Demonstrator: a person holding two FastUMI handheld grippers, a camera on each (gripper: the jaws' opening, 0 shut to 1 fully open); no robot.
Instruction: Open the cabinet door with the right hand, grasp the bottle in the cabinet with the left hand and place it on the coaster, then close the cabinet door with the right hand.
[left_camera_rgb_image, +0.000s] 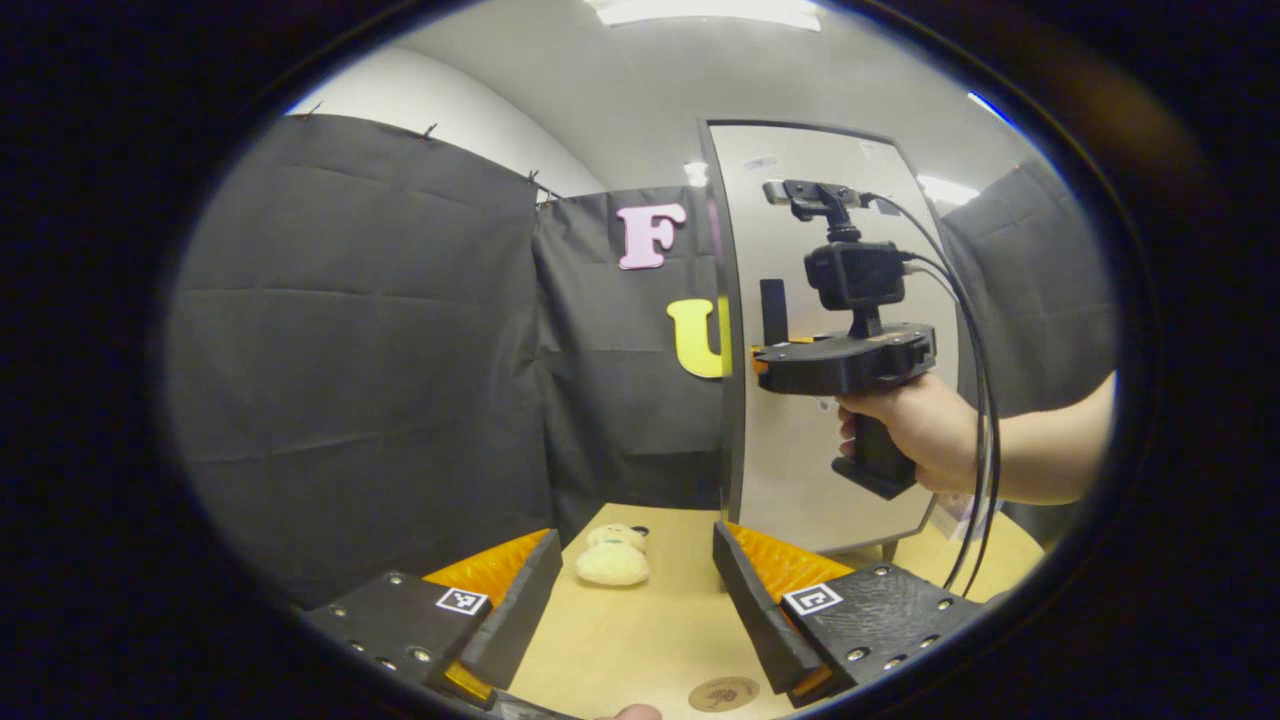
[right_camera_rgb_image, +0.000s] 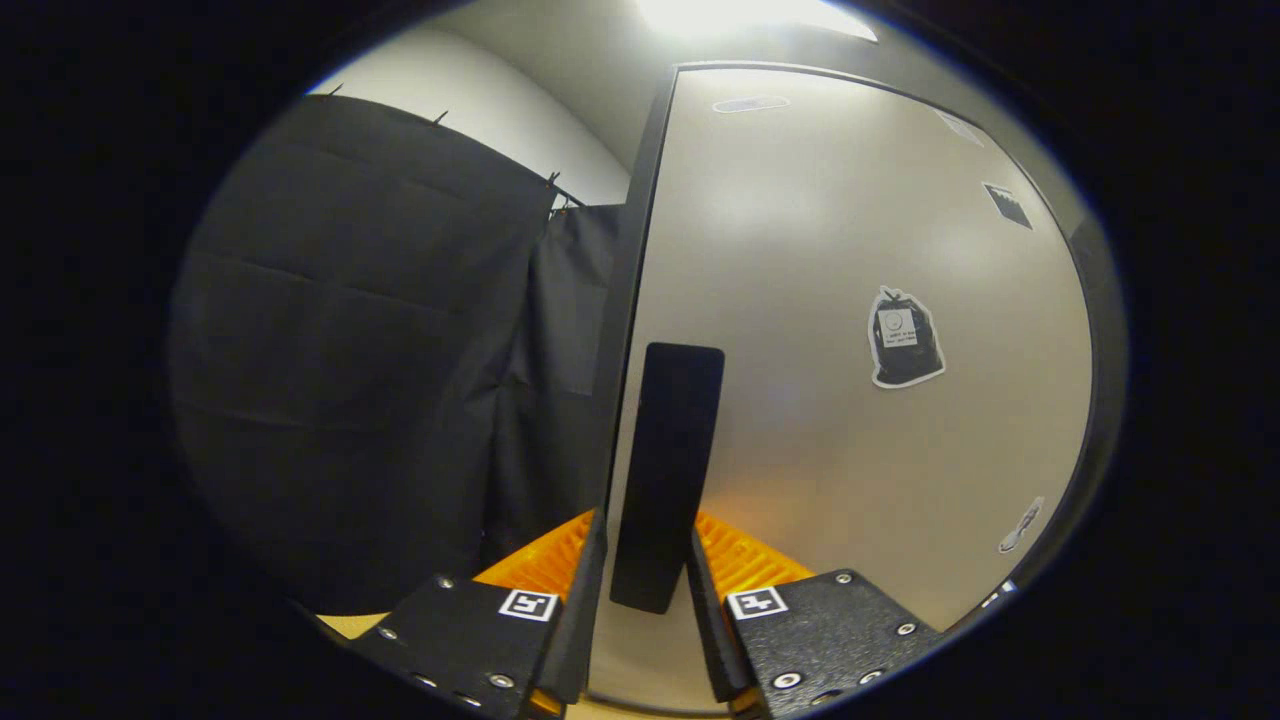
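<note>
Pale grey cabinet door (right_camera_rgb_image: 850, 400) ahead of my fingers, black handle (right_camera_rgb_image: 668, 470), black frame edge, black-and-white sticker (right_camera_rgb_image: 904, 338), light tan worktop (left_camera_rgb_image: 640, 620), cream plush toy (left_camera_rgb_image: 613, 556), brown round coaster (left_camera_rgb_image: 723, 692).

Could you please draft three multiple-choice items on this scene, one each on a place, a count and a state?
1. Where does the plush toy lie?
A. on the table between the left gripper's fingers
B. inside the cabinet
C. on the coaster

2. How many coasters lie on the table?
A. three
B. two
C. one

3. How is the cabinet door?
A. removed
B. closed
C. wide open

Answers: 1 A, it lies on bare wood; 2 C, a single disc; 3 B, the right gripper's fingers flank the handle with the door flat against its frame.
</note>
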